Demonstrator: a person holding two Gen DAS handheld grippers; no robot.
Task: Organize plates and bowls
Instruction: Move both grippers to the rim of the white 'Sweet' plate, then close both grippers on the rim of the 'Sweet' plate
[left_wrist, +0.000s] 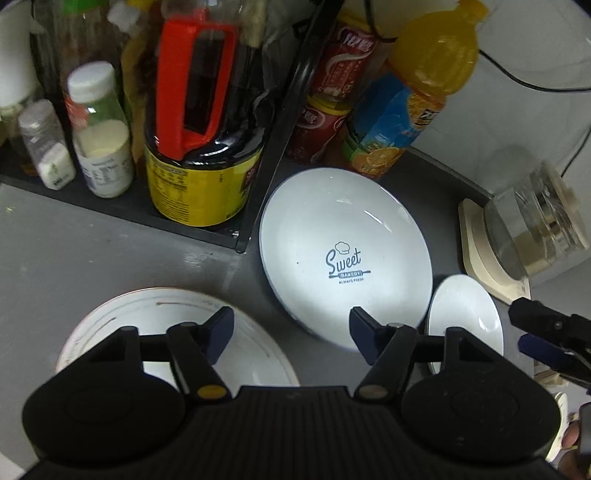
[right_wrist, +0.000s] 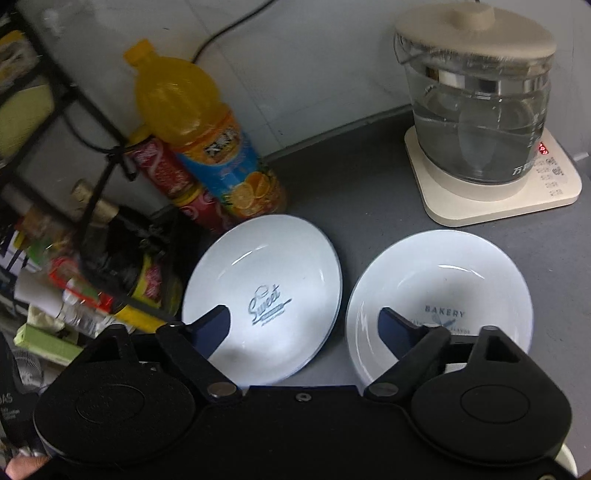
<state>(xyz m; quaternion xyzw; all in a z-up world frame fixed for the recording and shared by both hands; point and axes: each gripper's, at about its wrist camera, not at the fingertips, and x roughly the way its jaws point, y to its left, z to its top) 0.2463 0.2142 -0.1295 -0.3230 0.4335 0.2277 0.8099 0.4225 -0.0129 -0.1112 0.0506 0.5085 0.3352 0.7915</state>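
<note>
Left gripper (left_wrist: 291, 326) wide, holding nothing, above gray counter (left_wrist: 92, 240); only its view shows brown-rimmed bowl (left_wrist: 122, 321) nearest. Right gripper (right_wrist: 304, 325) wide too, nothing held, over gap between Sweet plate (right_wrist: 280, 266) and Bakery plate (right_wrist: 461, 273) (lettering partly hidden by finger). Beyond: juice bottle (right_wrist: 199, 125), kettle (right_wrist: 476, 110), rack (left_wrist: 266, 155) of blurred bottles against wall.
</note>
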